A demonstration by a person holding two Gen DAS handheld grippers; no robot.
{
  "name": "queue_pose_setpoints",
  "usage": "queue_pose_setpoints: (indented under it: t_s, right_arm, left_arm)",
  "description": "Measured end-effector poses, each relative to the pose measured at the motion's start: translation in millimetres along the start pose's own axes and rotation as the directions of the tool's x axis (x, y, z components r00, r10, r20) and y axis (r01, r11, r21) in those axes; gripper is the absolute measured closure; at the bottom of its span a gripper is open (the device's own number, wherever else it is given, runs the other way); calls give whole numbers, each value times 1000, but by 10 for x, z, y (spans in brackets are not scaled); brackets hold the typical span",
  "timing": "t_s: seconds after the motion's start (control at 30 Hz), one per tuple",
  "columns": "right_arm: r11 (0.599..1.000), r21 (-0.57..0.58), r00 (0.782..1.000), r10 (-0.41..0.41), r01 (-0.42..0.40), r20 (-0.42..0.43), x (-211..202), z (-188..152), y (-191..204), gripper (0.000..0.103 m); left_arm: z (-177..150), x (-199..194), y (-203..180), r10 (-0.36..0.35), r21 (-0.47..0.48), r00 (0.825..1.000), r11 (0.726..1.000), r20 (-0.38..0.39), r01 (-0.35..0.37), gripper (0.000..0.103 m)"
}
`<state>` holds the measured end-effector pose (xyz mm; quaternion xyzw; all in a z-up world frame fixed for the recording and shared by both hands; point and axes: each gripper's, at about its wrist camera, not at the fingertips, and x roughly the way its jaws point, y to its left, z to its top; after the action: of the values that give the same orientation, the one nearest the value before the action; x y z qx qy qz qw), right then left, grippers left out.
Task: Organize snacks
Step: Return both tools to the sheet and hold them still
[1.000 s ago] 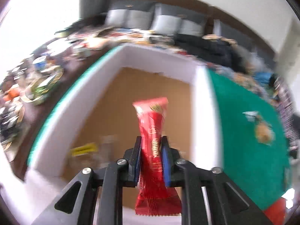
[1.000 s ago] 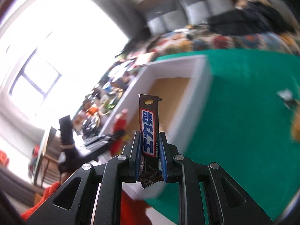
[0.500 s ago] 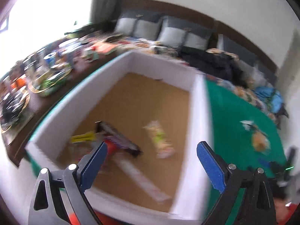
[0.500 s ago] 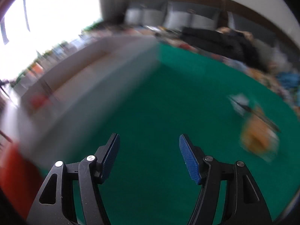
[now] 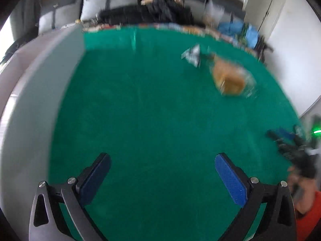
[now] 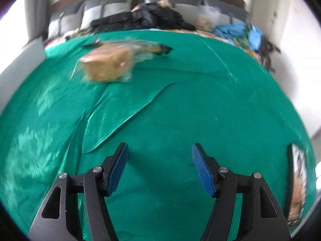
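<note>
A: L claw (image 5: 162, 172) — jaws have just been opening, now spread wide, nothing btwn pads. R claw (image 6: 158, 166) roughly two-thirds open, also empty. Both tilted down over the green cloth (image 5: 152, 110).

B: Room around them?

A: Cloth bare under both claws. In left wrist view the white box wall (image 5: 40, 100) runs along the left edge, close beside L claw. In right wrist view cloth creases (image 6: 124, 108) sit just ahead-left of R claw.

B: Snacks?

A: Bread in clear wrap (image 6: 108, 65) lies further out on the cloth, blurred; same item in left view (image 5: 230, 78), w/ a silver wrapper (image 5: 191, 55) just beside it. Dark wrapper (image 6: 160, 49) right behind the bread in right view.

B: Far edge?

A: Cloth ends at a sofa w/ dark clothes (image 6: 144, 18).
</note>
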<state>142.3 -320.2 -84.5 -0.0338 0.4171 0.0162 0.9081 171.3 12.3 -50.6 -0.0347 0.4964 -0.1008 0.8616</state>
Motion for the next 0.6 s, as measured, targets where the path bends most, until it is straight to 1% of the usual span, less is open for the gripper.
queue_pose_setpoints:
  t_s: [0.13,0.2,0.3,0.37,0.6]
  right_arm:
    - [999,50,1000,9,-8,-23,53,34,-60,34]
    - [998,61,1000,10,-9,-25,49,-8,-121,32]
    - [999,53,1000,8,-7,-29,75,6,-87,29]
    - [999,52,999,12,-10,-31,75,4,-95,27]
    - [999,51,999,7,-5,-32,79,11,-91,26]
  left_arm:
    - [113,394,-120,60,15,998,998,-11,-60,1]
    - [156,508,-131,81,12,997,997,-11,-81,1]
    - [149,580,-175,136,49,990,989,30,-137,0]
    - [115,585,-148,123,55,989,990,76,-127,0]
    - [117,614,-75,124,47,988,991,87,-129,0]
